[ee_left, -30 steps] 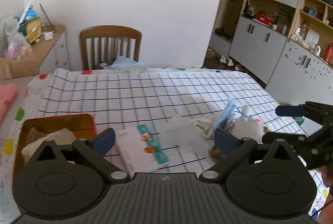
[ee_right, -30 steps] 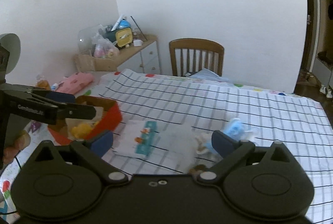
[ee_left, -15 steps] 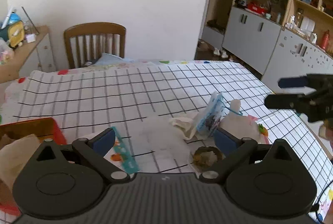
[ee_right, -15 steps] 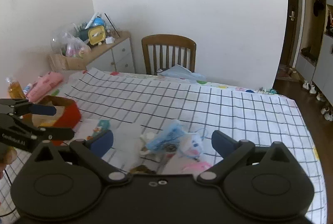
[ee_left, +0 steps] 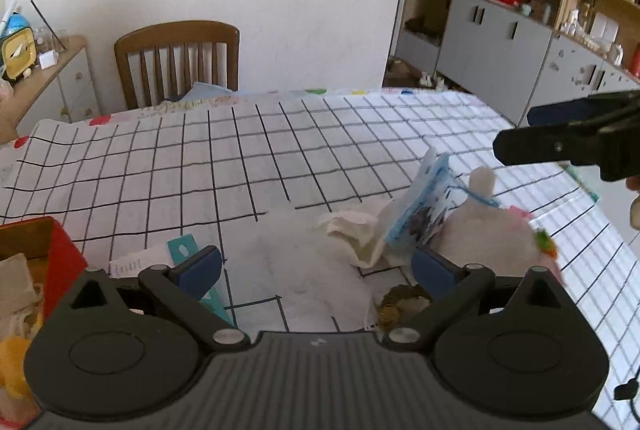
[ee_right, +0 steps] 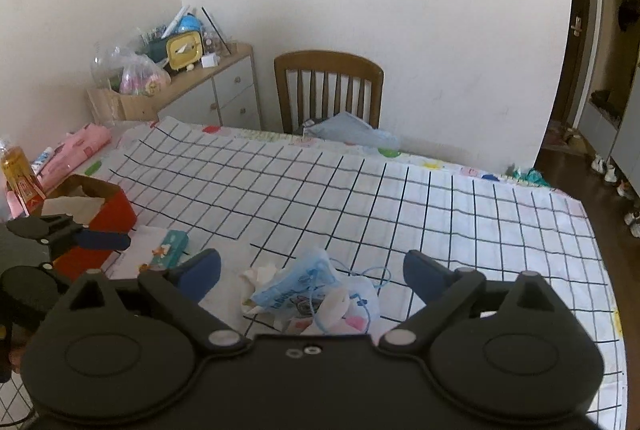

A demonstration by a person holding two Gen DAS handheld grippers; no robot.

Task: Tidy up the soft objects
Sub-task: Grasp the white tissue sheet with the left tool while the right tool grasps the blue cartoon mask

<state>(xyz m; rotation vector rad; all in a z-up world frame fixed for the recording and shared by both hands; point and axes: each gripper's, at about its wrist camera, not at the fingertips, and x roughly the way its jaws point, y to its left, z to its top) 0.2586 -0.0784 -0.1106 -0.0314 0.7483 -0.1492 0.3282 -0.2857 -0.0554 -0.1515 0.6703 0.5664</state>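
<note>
We are holding both grippers above a desk (ee_left: 160,166) that is wearing a white cloth with a black grid. The left gripper (ee_left: 316,266) is hovering with its fingers spread wide and grasping nothing, and the right gripper (ee_right: 312,270) is likewise hanging released and empty. Between and just beyond the right gripper's fingers, the soft objects are lying in a loose heap: a light blue printed packet (ee_right: 296,286) is leaning tilted on top, a crumpled white tissue (ee_right: 258,276) is touching its left side, and a white plush toy (ee_left: 488,242) with pink and orange bits is sitting just beside it, partly hidden under the packet's blue cord. In the left wrist view a small brownish round thing (ee_left: 394,306) is lying close in front of the heap, but we cannot tell what it is. To the left of the heap a flat white sheet with a teal card (ee_right: 170,248) on it is resting on the cloth. Farther left, at the desk's edge, a red box (ee_right: 116,214) with a brown inside is standing open; in it we are seeing a pale, cloth-like piece (ee_left: 16,278) and something yellow (ee_left: 12,358) lower down, both only partly visible. The left gripper's blue-tipped fingers are showing just in front of this box in the right wrist view. A wooden chair (ee_right: 328,90) is standing at the far side of the desk.
</note>
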